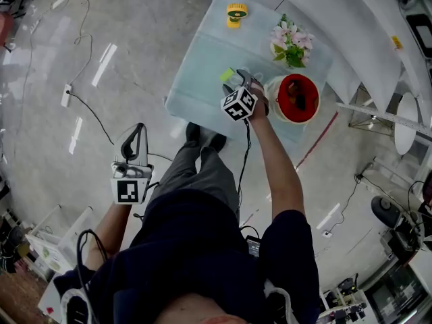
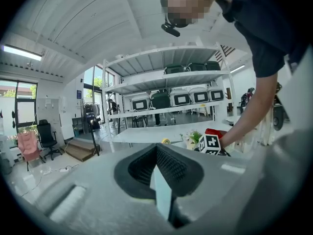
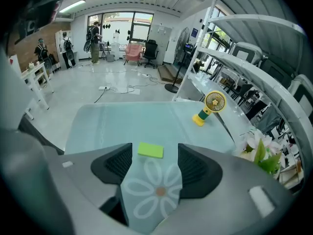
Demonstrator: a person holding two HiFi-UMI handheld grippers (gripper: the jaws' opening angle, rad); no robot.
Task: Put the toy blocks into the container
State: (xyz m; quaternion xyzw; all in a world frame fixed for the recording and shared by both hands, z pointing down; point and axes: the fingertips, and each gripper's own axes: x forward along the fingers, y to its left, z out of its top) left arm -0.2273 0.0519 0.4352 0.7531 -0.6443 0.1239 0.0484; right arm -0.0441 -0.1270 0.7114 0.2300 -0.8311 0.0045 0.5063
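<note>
A flat green toy block (image 3: 150, 150) lies on the pale teal tablecloth (image 3: 122, 124), just between the tips of my right gripper (image 3: 154, 154), which is open and not touching it. In the head view the same block (image 1: 227, 74) shows at the left of the right gripper (image 1: 240, 81). The red container (image 1: 298, 98) stands on the table right of that gripper, with dark items inside. My left gripper (image 1: 139, 131) hangs low beside the person's left leg, over the floor and far from the table. Its jaws look shut on nothing (image 2: 157, 153).
A yellow hand fan (image 1: 235, 13) stands at the table's far end and a pot of pink flowers (image 1: 291, 44) behind the container. Cables and a power strip (image 1: 66, 94) lie on the floor to the left. White shelving curves round the right side.
</note>
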